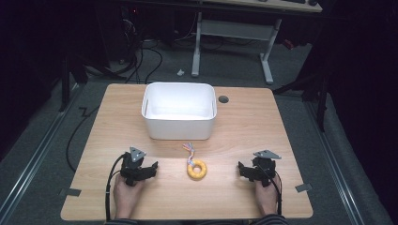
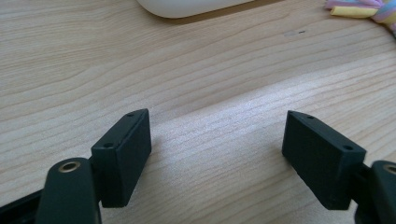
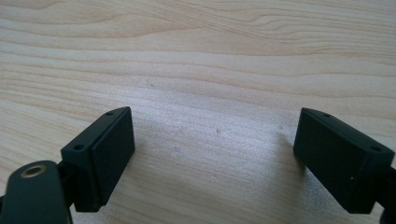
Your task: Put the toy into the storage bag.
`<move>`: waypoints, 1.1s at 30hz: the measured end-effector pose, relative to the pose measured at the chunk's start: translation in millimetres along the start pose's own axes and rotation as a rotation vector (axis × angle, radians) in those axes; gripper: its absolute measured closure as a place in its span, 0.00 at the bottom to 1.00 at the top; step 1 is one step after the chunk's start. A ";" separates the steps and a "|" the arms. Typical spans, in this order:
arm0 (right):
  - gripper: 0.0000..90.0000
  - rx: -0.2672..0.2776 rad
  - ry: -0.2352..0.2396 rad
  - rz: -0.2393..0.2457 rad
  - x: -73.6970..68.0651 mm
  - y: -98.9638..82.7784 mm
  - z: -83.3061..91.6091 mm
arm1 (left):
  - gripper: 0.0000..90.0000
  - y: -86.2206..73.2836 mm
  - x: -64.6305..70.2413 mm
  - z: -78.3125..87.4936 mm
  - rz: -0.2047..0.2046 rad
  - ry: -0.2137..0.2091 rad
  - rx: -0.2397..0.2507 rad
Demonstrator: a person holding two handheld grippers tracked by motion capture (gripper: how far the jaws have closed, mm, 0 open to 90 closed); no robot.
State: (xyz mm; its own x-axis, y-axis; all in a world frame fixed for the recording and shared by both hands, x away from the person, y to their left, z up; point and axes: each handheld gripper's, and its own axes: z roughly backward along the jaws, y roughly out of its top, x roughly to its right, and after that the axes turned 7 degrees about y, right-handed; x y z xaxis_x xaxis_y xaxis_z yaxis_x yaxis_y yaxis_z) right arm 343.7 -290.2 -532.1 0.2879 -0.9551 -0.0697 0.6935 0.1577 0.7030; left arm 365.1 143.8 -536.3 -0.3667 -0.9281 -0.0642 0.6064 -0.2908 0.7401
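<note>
1. The wooden table is the largest thing, and every other thing here lies on it. I use the white bin as the landmark for all places.
2. The white bin stands on the far half of the table, about in the middle between the left and right edges. It is rectangular with rounded corners, and its inside looks bare. In the left gripper view its rounded lower edge shows at the top of the picture.
3. The left gripper rests on the table in front of the bin and to its left, well apart from it, with a hand behind it. Its jaws are released and stand wide apart; in the left gripper view there is bare wood between them.
4. The right gripper rests in front of the bin and to its right, also well apart from it, with the other hand behind it. Its jaws are spread wide too, and in the right gripper view nothing is between them, just wood grain.
5. The yellow ring toy lies flat on the table in front of the bin, near it and a little right of its middle, between the two grippers and touched by neither.
6. A tail of pastel strands goes from the ring toward the bin and ends just short of its front wall. The strand ends also show in the left gripper view, right of the bin's edge.
</note>
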 end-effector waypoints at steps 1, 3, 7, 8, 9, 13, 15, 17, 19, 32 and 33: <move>0.14 0.000 0.000 0.000 0.0 0.0 0.0 | 0.27 0.0 0.0 0.0 0.000 0.000 0.000; 0.14 0.000 0.000 0.000 0.0 0.0 0.0 | 0.27 0.0 0.1 0.0 -0.001 0.001 0.000; 0.14 0.000 0.002 0.002 0.0 0.0 0.0 | 0.26 0.0 0.2 0.0 -0.001 0.001 0.000; 0.14 0.000 0.002 0.002 0.0 0.1 -0.1 | 0.26 0.0 0.2 0.1 -0.002 0.001 0.000; 0.14 0.000 0.002 0.002 0.0 0.1 0.0 | 0.26 0.0 0.2 0.1 -0.002 0.001 0.000; 0.14 -0.003 -0.003 -0.004 -1.1 -0.1 0.4 | 0.27 0.0 0.2 0.0 -0.001 0.001 0.000; 0.14 -0.001 -0.007 -0.004 -1.9 -0.4 0.4 | 0.27 0.0 0.1 0.1 0.000 0.001 -0.001; 0.14 -0.001 -0.006 -0.006 -2.0 -0.4 0.4 | 0.27 0.0 0.1 0.0 0.000 0.000 -0.001; 0.14 -0.001 -0.006 -0.006 -2.0 -0.4 0.4 | 0.26 0.1 0.1 0.0 0.001 0.000 0.000; 0.14 -0.005 0.020 0.022 0.3 -0.5 0.8 | 0.26 0.1 0.3 -0.1 -0.004 0.001 -0.001; 0.14 -0.005 0.020 0.022 0.3 -0.5 0.8 | 0.26 0.1 0.4 -0.1 -0.003 0.001 0.000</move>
State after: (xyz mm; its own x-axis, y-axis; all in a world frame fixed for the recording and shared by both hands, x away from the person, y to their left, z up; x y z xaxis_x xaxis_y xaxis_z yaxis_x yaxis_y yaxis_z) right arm 342.9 -290.8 -531.9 0.3163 -0.9462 -0.0680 0.6901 0.1803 0.7009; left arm 365.1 143.4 -536.3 -0.3681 -0.9273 -0.0672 0.6056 -0.2940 0.7395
